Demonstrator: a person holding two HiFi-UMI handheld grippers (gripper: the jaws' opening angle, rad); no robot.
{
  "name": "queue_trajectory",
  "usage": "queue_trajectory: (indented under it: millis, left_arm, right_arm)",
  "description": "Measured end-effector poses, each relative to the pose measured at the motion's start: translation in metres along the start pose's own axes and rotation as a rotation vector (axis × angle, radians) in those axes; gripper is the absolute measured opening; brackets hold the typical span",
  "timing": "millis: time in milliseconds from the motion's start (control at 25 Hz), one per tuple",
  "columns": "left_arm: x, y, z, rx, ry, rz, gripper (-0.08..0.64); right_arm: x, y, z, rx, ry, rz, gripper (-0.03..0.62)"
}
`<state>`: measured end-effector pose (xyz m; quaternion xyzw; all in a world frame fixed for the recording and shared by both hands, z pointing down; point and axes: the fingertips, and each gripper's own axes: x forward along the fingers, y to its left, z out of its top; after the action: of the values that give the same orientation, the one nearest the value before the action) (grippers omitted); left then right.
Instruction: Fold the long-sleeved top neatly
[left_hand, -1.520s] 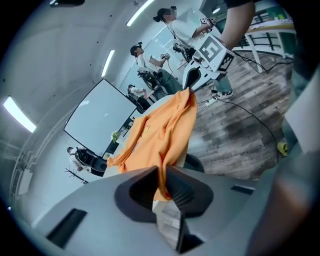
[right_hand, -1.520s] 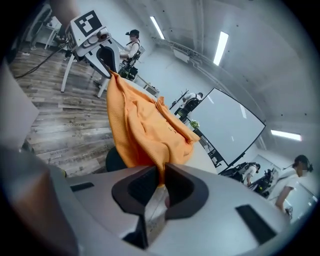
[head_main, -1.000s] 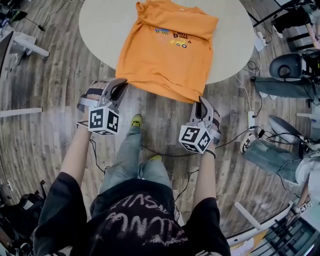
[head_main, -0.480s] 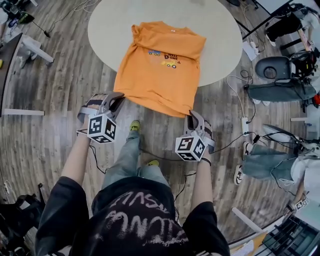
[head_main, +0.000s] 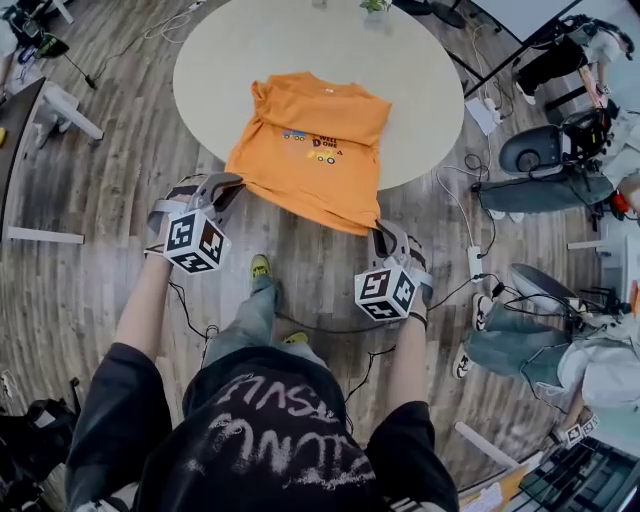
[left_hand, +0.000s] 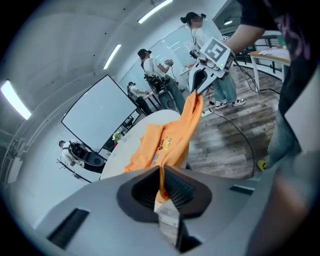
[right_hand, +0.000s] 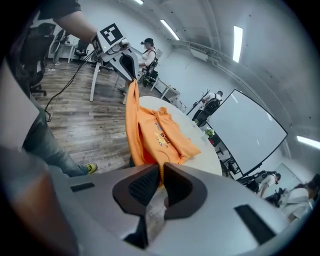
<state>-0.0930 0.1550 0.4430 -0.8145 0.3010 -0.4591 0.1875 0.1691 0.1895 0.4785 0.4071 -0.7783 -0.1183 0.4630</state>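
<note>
An orange top (head_main: 310, 150) with a small printed design lies front up on the round beige table (head_main: 420, 90), its hem end hanging over the near edge. My left gripper (head_main: 228, 183) is shut on the hem's left corner, my right gripper (head_main: 381, 232) on the hem's right corner. In the left gripper view the orange cloth (left_hand: 167, 145) runs out from between the shut jaws to the right gripper (left_hand: 200, 85). The right gripper view shows the orange cloth (right_hand: 150, 135) pinched the same way, stretching to the left gripper (right_hand: 131, 75). The sleeves look folded under.
Wood-plank floor (head_main: 110, 190) surrounds the table. Cables and a power strip (head_main: 475, 265) lie on the floor at right. People and chairs (head_main: 540, 150) sit at the right edge. My own legs and yellow shoes (head_main: 260, 266) stand between the grippers. White desks (head_main: 60, 100) stand at left.
Both grippers have risen with the hem held between them, lifting the top's near edge. The table and top have slid further from me in the head view.
</note>
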Motion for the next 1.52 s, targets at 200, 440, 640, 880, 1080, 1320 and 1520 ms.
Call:
queue_trajectory:
  millis: [200,440,640,880,1080,1320,1520]
  left_arm:
    - [0.027,0.047,0.009,-0.008,-0.028,-0.026,0.035]
    - [0.069,0.1,0.009,-0.002,-0.066,-0.074,0.035]
    - [0.096,0.132,0.004,0.004,-0.081,-0.108,0.035]
    - [0.113,0.157,0.006,0.013,-0.098,-0.126,0.035]
    - [0.131,0.183,0.016,0.018,-0.111,-0.122,0.035]
    - [0.171,0.203,0.017,0.032,-0.072,-0.148,0.035]
    - [0.207,0.213,0.011,-0.009,-0.023,-0.175,0.035]
  right_arm:
    - [0.019,-0.036,0.012,-0.013,0.02,0.019,0.029]
    - [0.056,-0.08,0.029,-0.002,0.071,0.024,0.029]
    - [0.085,-0.102,0.042,0.003,0.101,0.021,0.029]
    - [0.101,-0.123,0.052,0.03,0.114,0.021,0.029]
    - [0.114,-0.15,0.055,0.053,0.116,0.023,0.029]
    - [0.151,-0.176,0.051,0.06,0.12,0.056,0.028]
    - [0.187,-0.194,0.043,0.072,0.121,0.112,0.029]
